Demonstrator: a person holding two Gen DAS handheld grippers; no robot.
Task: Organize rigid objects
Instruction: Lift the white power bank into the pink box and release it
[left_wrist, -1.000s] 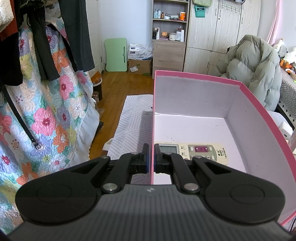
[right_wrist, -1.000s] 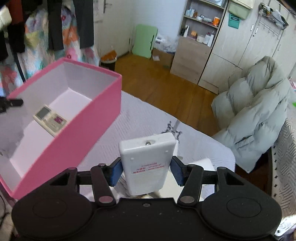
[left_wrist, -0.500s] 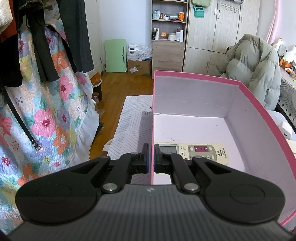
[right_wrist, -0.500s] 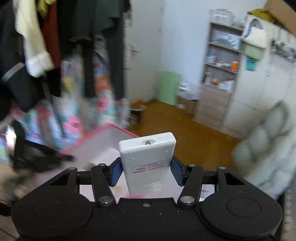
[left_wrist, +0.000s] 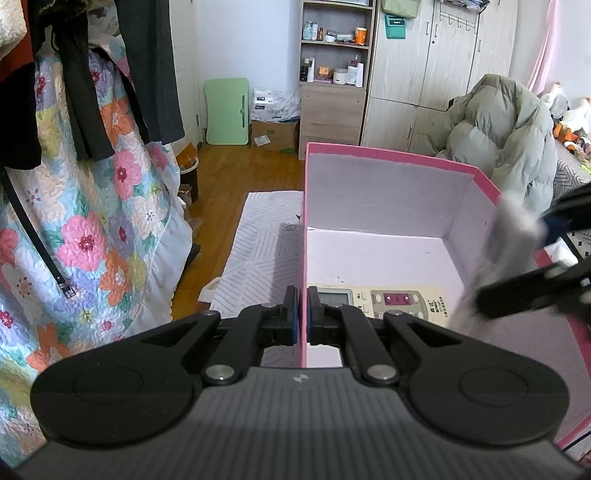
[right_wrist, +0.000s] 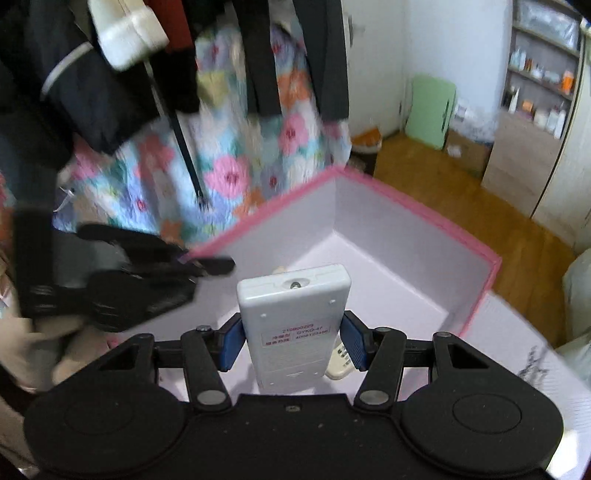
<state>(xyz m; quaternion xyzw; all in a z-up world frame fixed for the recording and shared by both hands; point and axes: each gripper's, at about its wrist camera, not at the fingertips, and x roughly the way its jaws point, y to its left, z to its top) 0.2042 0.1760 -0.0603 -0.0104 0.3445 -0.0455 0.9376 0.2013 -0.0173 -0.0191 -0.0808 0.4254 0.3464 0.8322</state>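
Left tongs (left_wrist: 302, 314) are clamped tight on the near left wall of the pink box (left_wrist: 391, 157), one blue pad outside the wall and one inside, holding the box steady. The box sits on a bed with a white patterned cover (left_wrist: 258, 251), open side up, its pale lilac inside showing.

Inside the box, a cream remote control (left_wrist: 384, 301) lies flat on the floor of it, along the near edge, screen and buttons facing up, just beyond the inner pad of the left tongs.

Over on the right, the right tongs (right_wrist: 293, 341) are gripping a white remote (right_wrist: 293, 321) by its two long sides, blue pads pressed against it, label side towards the camera and its end with the small emitter pointing forward. That white remote hangs above the open box, over the near part of the interior; in the right wrist view the cream remote peeks out just beneath it, by the right pad.

From the left wrist view the right tongs come in as a blurred dark shape at the box's right wall, the white remote a pale smear over the right end of the cream one.

Beyond the box: a flowered quilt (left_wrist: 92, 221) with dark clothes (left_wrist: 155, 66) hanging over it on the left, wooden floor (left_wrist: 258, 166), a grey-green padded jacket (left_wrist: 509, 136) at the far right corner.
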